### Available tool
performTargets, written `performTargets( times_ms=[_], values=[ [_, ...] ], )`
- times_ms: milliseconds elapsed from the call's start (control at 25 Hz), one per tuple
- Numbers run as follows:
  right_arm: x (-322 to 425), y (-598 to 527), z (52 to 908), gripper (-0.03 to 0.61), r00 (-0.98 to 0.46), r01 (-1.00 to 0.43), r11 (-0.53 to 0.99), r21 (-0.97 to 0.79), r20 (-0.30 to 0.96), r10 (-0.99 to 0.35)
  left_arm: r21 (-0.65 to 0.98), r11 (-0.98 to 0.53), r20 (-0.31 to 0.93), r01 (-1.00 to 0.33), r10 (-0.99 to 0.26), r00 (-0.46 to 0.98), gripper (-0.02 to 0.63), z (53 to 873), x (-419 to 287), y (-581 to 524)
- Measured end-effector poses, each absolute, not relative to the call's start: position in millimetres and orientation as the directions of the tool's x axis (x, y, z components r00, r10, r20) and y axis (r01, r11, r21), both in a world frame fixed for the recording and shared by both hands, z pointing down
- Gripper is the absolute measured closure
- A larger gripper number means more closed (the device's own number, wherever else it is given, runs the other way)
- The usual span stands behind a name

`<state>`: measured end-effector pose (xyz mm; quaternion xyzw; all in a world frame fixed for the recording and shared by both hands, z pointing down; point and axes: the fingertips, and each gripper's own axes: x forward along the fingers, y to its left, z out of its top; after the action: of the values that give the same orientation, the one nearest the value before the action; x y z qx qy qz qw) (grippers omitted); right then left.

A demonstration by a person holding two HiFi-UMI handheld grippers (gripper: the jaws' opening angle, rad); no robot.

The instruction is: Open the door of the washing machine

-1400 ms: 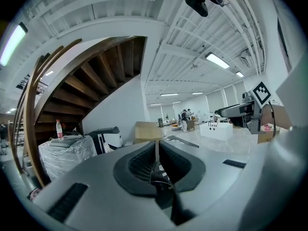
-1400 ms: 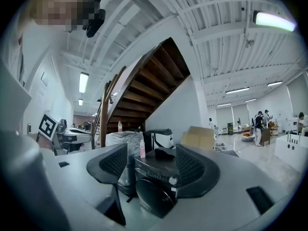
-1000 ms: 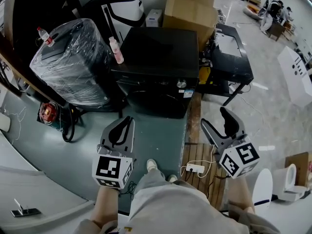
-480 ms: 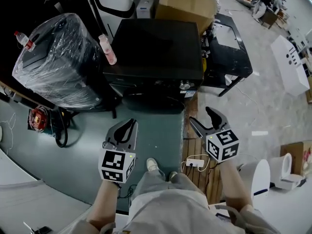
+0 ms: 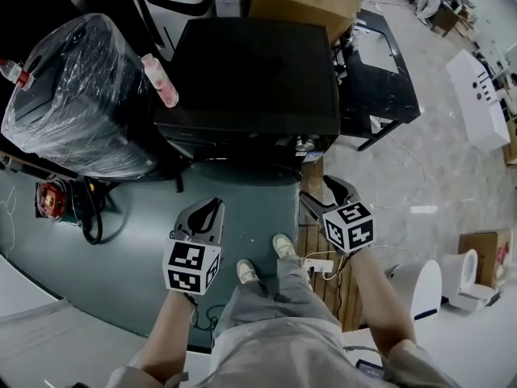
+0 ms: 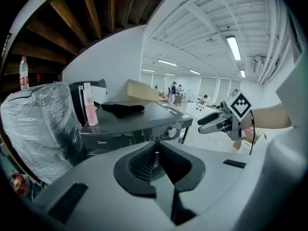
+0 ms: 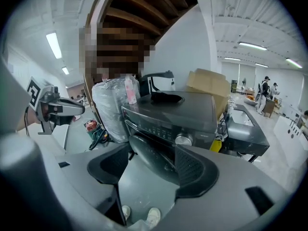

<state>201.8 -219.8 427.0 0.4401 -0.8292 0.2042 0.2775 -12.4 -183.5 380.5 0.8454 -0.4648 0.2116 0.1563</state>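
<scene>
Dark grey front-load washing machine [image 5: 250, 71] ahead, its round door [image 7: 153, 159] shut.
L gripper [image 5: 210, 208] jaws together, empty; R gripper [image 5: 317, 194] jaws apart, empty.

Both arms reach forward and down. The left forearm [image 5: 171, 334] carries the left gripper [image 5: 210, 210], fingers closed tip to tip. On the right forearm [image 5: 370, 293], the right gripper [image 5: 321, 197] sits slightly further ahead, fingers spread wide apart.

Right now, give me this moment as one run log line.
washing machine: door looks closed, untouched | left gripper: shut, empty | right gripper: open, facing door
</scene>
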Motion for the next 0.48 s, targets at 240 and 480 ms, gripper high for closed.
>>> performTargets(
  times_ms=[240, 480],
  values=[
    [207.1, -254.5, 503.9, 0.274, -0.478, -0.802, 0.584, -0.124, 0.72, -0.504, 0.054, -0.457, 0.574, -0.888, -0.713, 0.402, 0.575, 431.1, 1.7, -216.3],
    [209.7, -286.7, 570.3, 0.302, -0.504, -0.764, 0.619, -0.18, 0.766, -0.399, 0.077, -0.384, 0.638, -0.92, -0.69, 0.342, 0.575, 481.2, 14.4, -242.2]
  ],
)
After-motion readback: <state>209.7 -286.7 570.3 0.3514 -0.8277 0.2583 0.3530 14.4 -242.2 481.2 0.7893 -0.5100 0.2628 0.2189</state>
